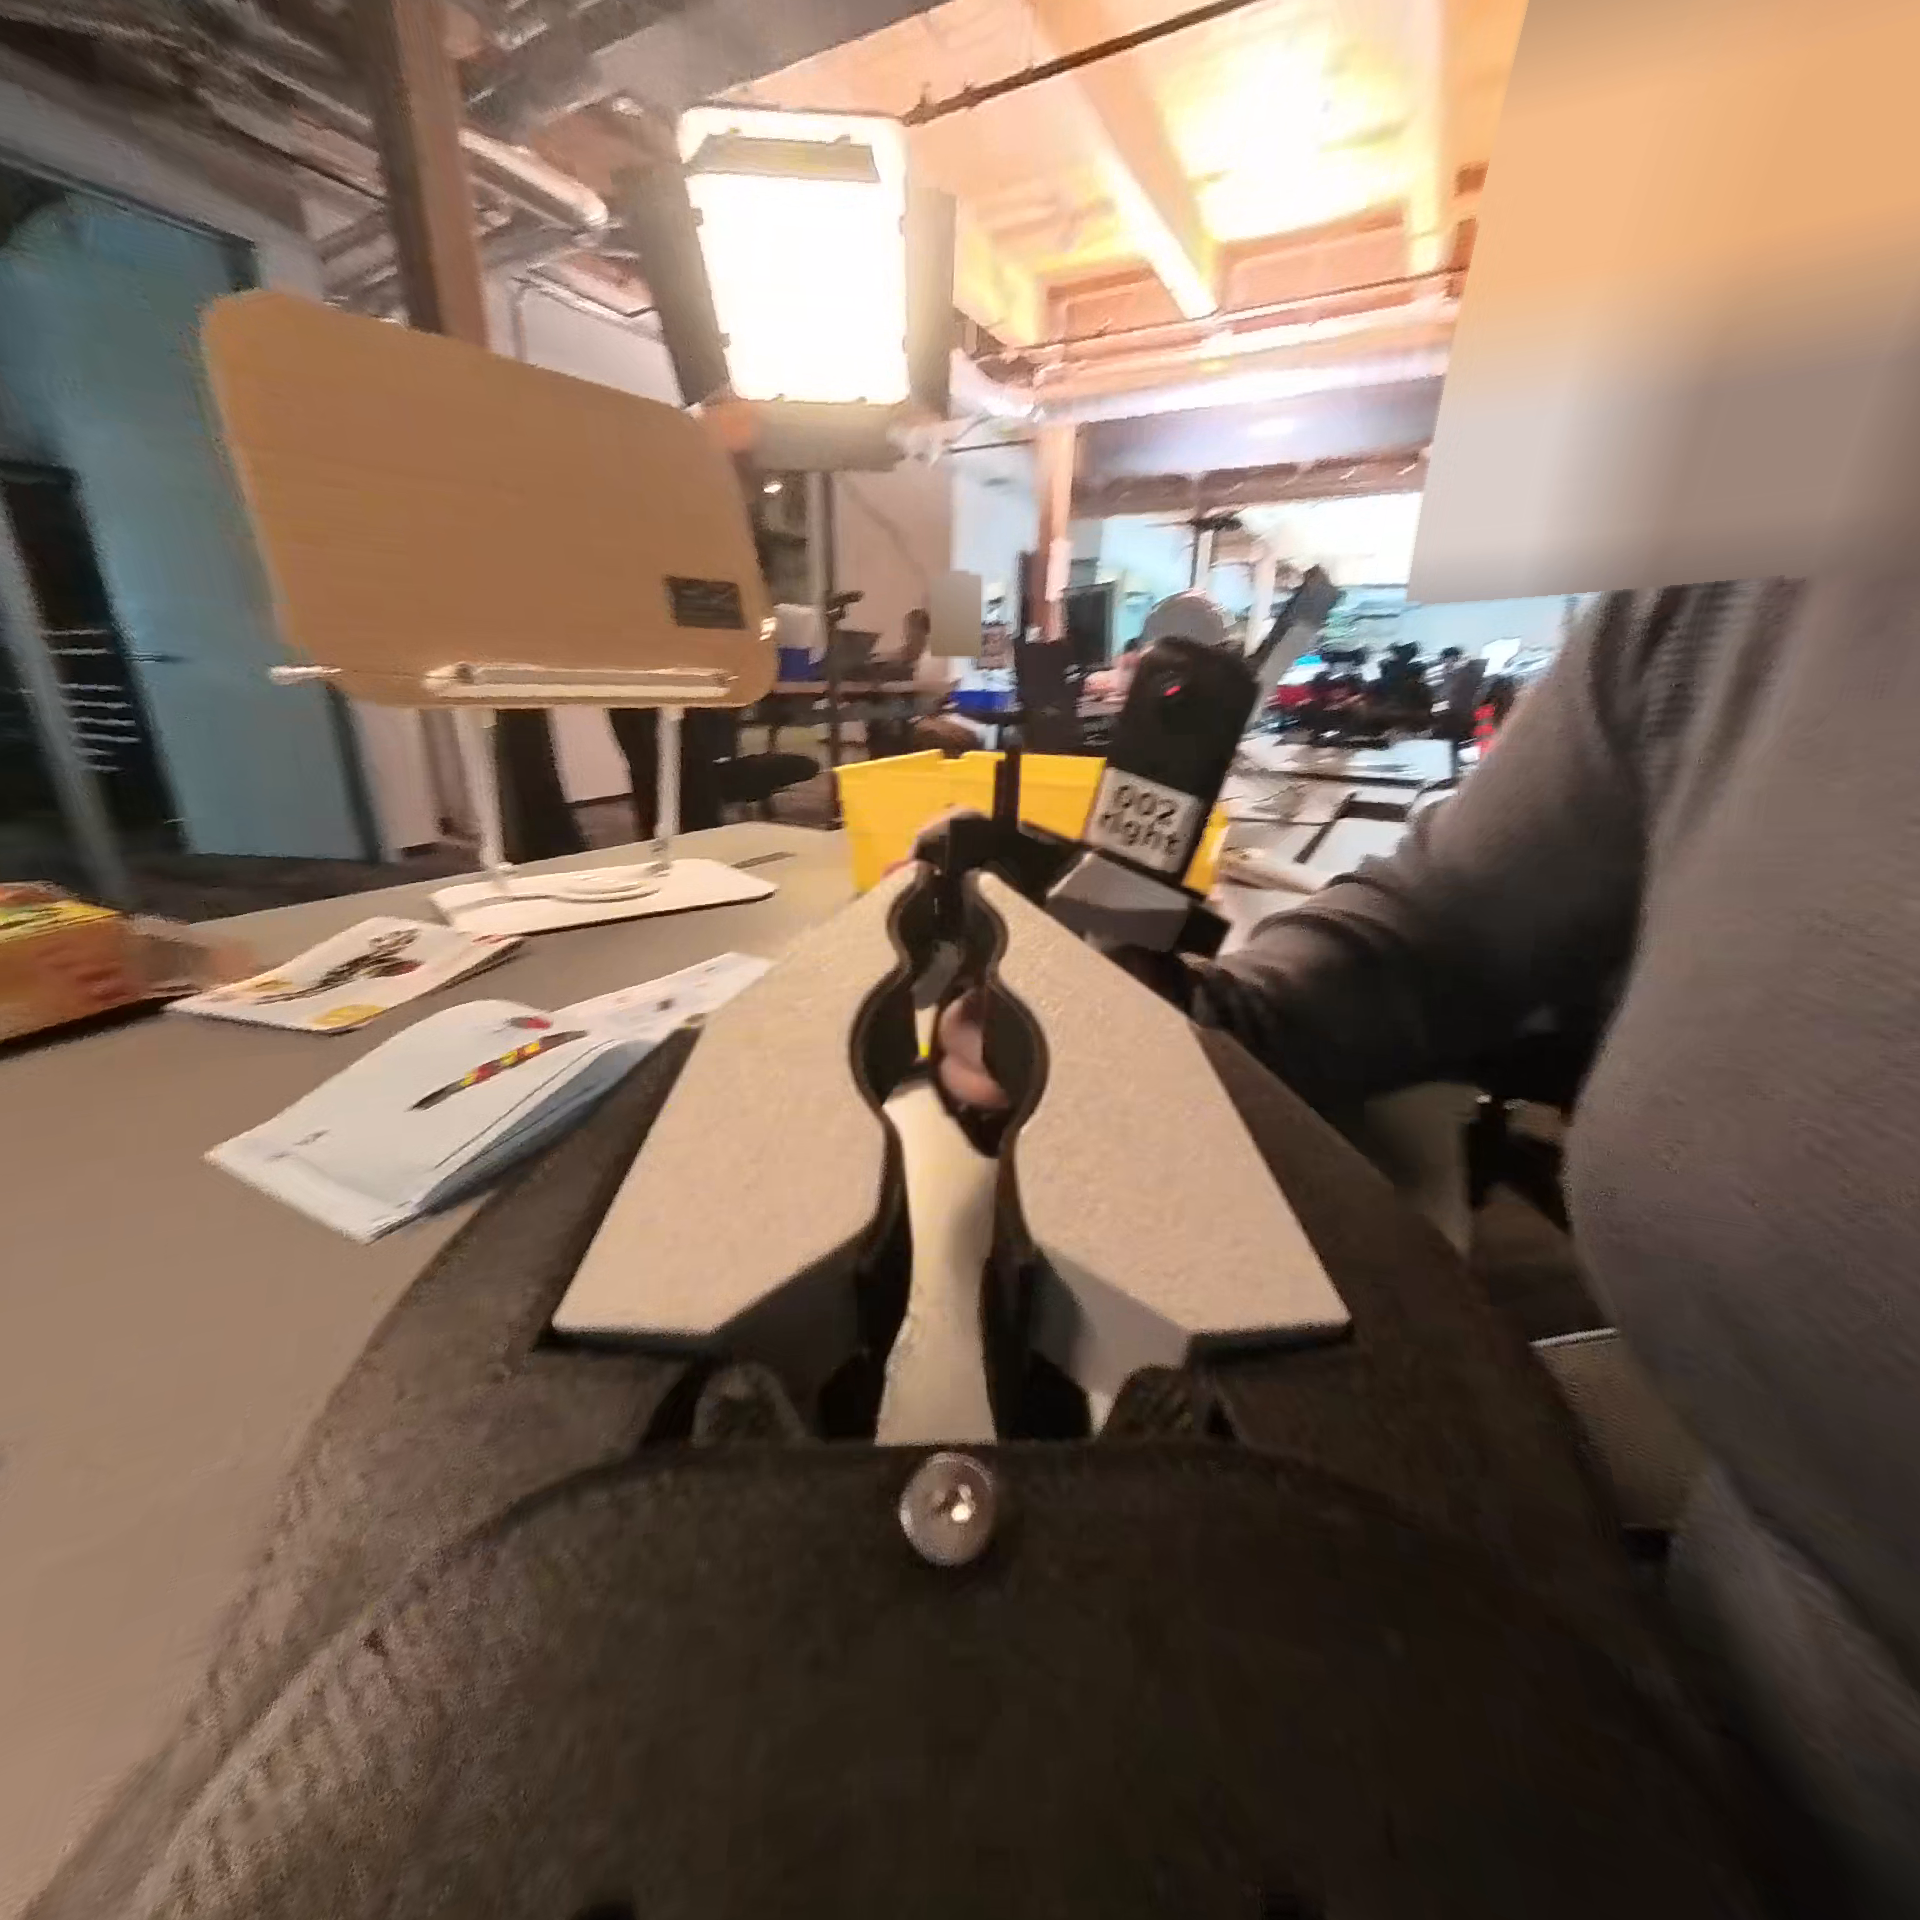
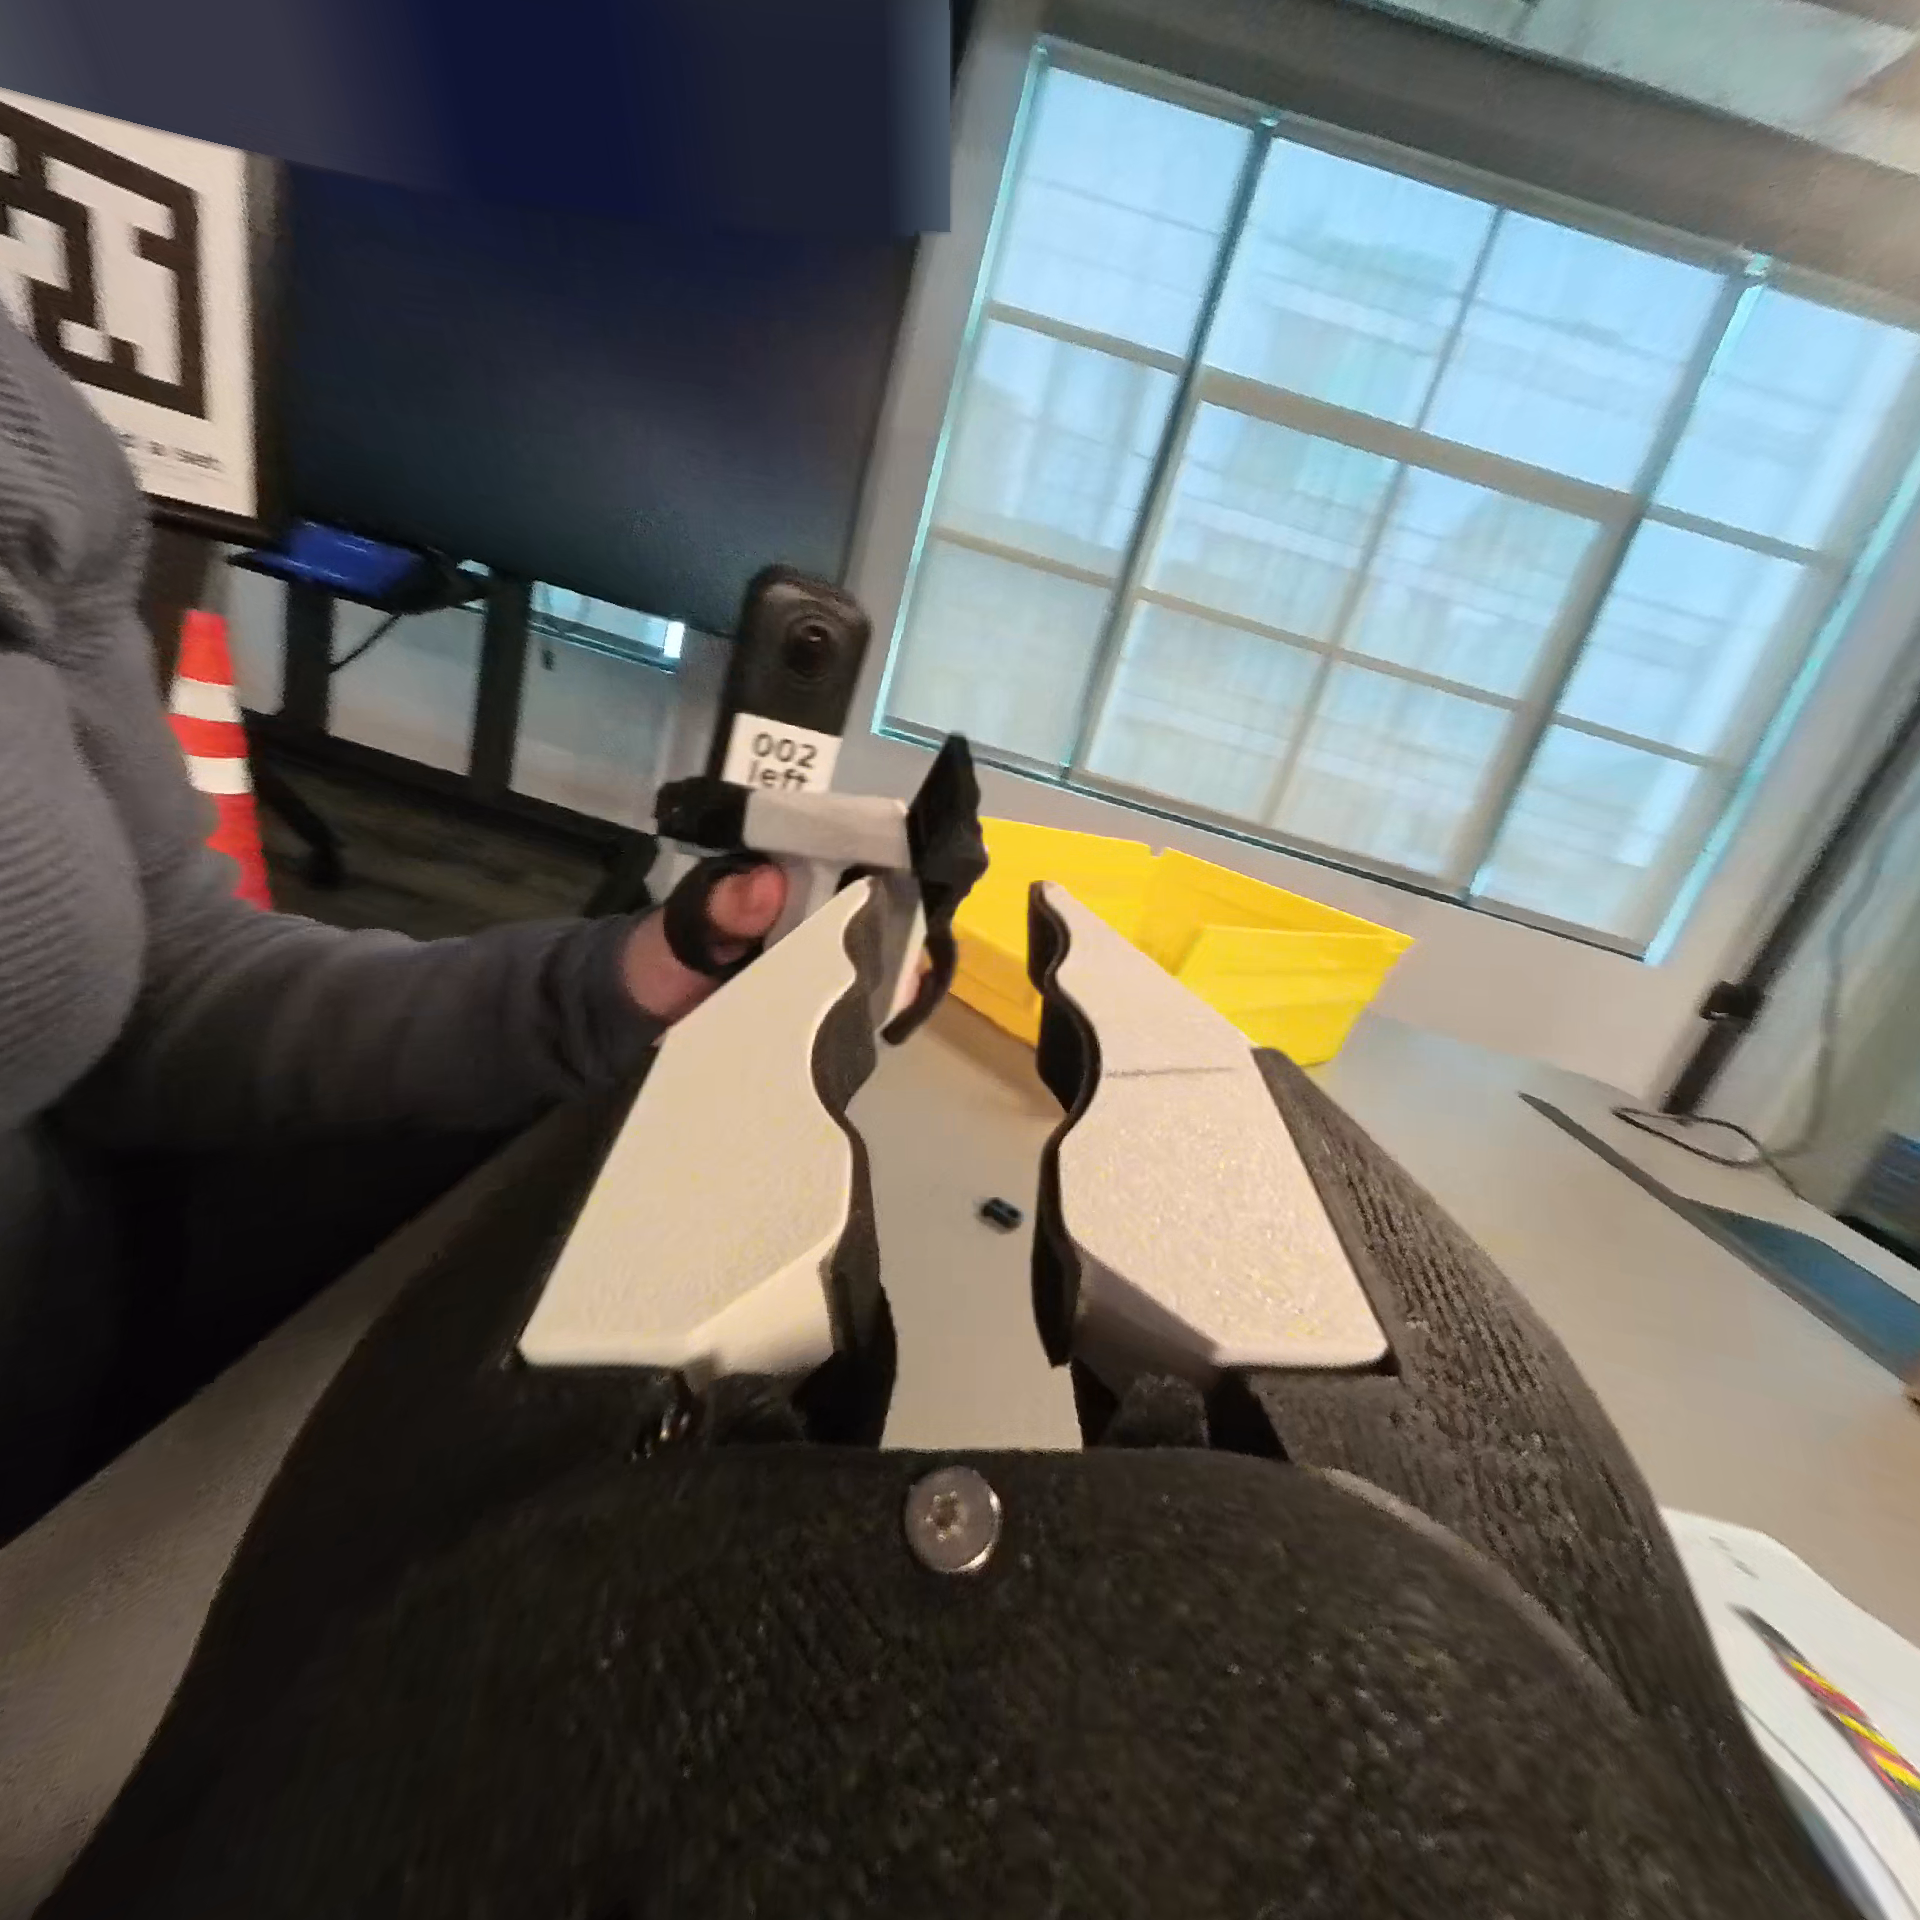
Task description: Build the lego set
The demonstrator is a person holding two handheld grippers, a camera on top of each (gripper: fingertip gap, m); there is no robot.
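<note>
- While both tools were held above the grey worktop (image 1: 156,1299), the left tongs (image 1: 938,883) were drawn close together, with only a narrow dark slit between their wavy pads; whether anything was pinched there could not be told.
- The right tongs (image 2: 951,894) stood spread, with bare worktop showing through the gap.
- A small black lego piece (image 2: 1000,1210) lay on the worktop, seen in the right wrist view between the spread fingers, touching neither.
- In that view the left tool sat at about 11 o'clock of the right fingertips, just beside the left finger.
- A yellow bin (image 2: 1247,956) sat at 1 o'clock beyond the right tongs, with a window behind it.
- In the left wrist view an open instruction booklet (image 1: 436,1112) lay at 9 o'clock of the tongs, and a second booklet (image 1: 353,977) lay beyond it.
- A tilted wooden book stand (image 1: 488,499) stood at 10 o'clock, near the worktop's far edge.
- An orange box (image 1: 52,966), blurred, lay at the left edge.
- A person's grey sleeve (image 1: 1403,935) reached in at 3 o'clock.
</note>
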